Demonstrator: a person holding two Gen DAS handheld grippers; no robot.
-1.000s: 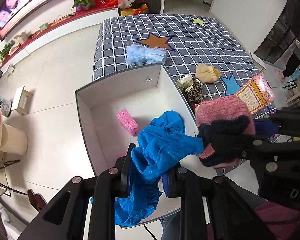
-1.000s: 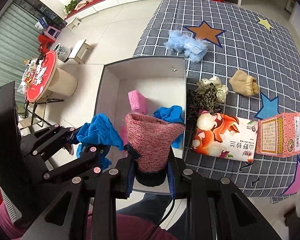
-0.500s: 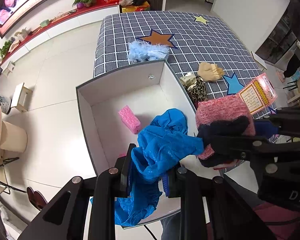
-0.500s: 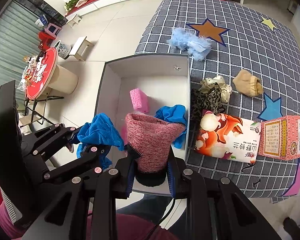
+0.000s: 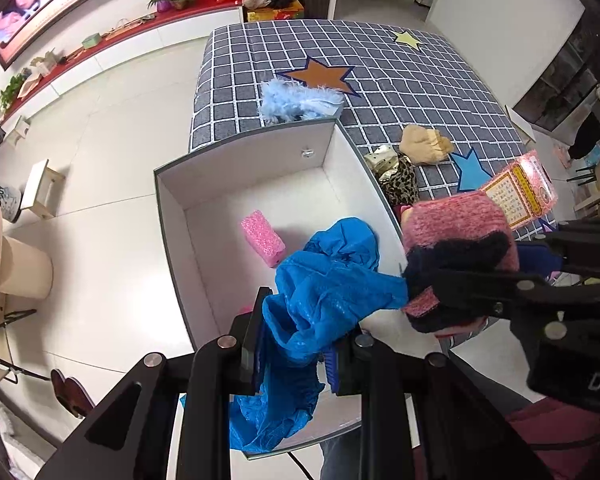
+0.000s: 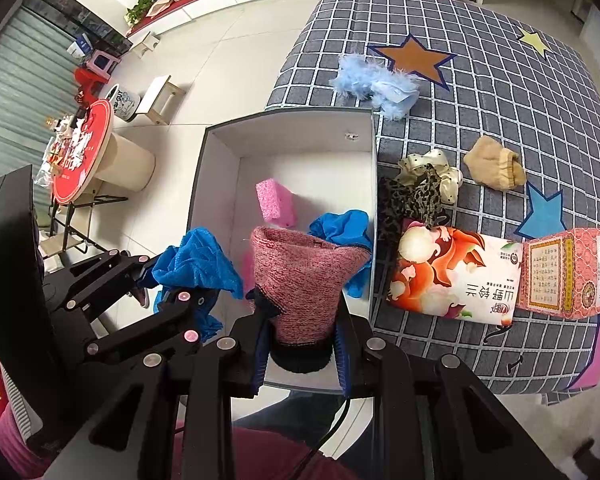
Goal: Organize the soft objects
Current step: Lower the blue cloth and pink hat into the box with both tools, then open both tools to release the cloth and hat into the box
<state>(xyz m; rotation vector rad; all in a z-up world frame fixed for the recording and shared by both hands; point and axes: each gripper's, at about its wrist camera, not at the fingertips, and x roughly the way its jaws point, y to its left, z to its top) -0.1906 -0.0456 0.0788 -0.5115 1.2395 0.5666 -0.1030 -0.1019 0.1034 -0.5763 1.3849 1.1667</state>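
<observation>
My left gripper (image 5: 296, 354) is shut on a blue cloth (image 5: 324, 300) and holds it over the near end of the open white box (image 5: 244, 168). My right gripper (image 6: 300, 354) is shut on a pink knit sock with a dark cuff (image 6: 300, 280), above the box's near right edge (image 6: 374, 184). In the box lie a pink sponge (image 5: 262, 232) and another blue cloth (image 6: 340, 226). On the checked table (image 6: 500, 92) lie a fluffy light-blue item (image 6: 374, 82), a beige sock (image 6: 494, 164), a leopard and cream scrunchie pile (image 6: 418, 192).
A tissue pack (image 6: 452, 280) and a pink carton (image 6: 566, 272) lie on the table's near right. To the left are tiled floor, a red round table (image 6: 80, 152) and small stools (image 6: 158, 94). A long red-topped shelf (image 5: 120, 36) runs along the far wall.
Both grippers have moved slightly forward with their loads, so the box and table sit a little lower and nearer in view. Grips are unchanged.
</observation>
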